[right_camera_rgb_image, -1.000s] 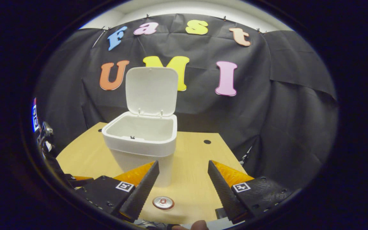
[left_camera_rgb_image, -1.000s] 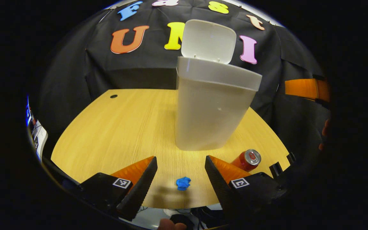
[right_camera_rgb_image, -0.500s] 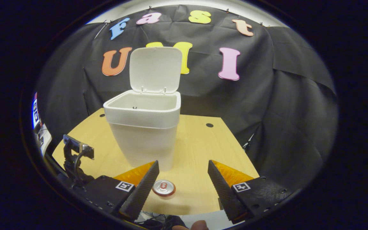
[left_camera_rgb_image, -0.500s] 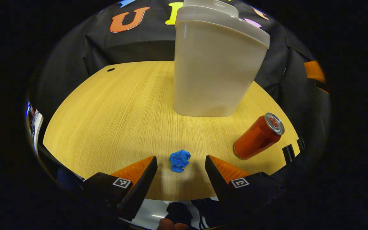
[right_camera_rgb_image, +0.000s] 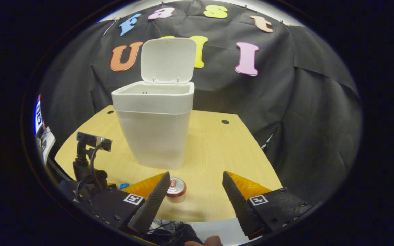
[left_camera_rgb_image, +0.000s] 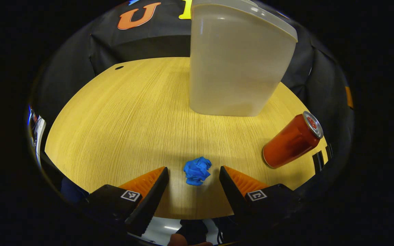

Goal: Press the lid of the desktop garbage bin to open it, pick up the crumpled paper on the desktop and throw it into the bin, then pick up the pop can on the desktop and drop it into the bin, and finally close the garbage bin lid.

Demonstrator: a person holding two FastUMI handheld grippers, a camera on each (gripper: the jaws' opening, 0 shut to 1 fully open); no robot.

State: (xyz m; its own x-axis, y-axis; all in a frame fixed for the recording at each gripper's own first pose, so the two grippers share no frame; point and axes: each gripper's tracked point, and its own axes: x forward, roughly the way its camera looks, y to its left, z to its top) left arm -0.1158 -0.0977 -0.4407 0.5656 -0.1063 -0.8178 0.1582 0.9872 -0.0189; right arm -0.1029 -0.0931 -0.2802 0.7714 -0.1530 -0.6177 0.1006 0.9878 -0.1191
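In the left gripper view, the left gripper (left_camera_rgb_image: 193,181) hangs low over the wooden table (left_camera_rgb_image: 121,123) with its jaws spread wide and nothing between the pads. The crumpled paper (left_camera_rgb_image: 197,170) — a small blue wad — lies on the table just ahead of the fingertips, roughly centred in the gap between them, touching neither finger. Beyond it stands the garbage bin (left_camera_rgb_image: 234,65), pale and upright, near the middle of the table. The pop can (left_camera_rgb_image: 292,140), red with a silver top, stands to the right of the bin and well apart from the paper; its lean here is probably the lens.

In the right gripper view, the right gripper (right_camera_rgb_image: 195,191) is likewise wide open and holds nothing. The pop can (right_camera_rgb_image: 176,186) shows from above, its silver top just beside the inner edge of the gripper's left finger; whether the two touch is hard to tell from this angle. The garbage bin (right_camera_rgb_image: 154,130) stands behind the can, with its lid (right_camera_rgb_image: 168,59) swung up and standing nearly upright at the back edge of the rim — the mouth is open. At the lower left of this view, the other gripper's body with its camera mount (right_camera_rgb_image: 89,153) sits low over the table (right_camera_rgb_image: 217,150), and a sliver of blue paper (right_camera_rgb_image: 123,186) peeks out beside it.
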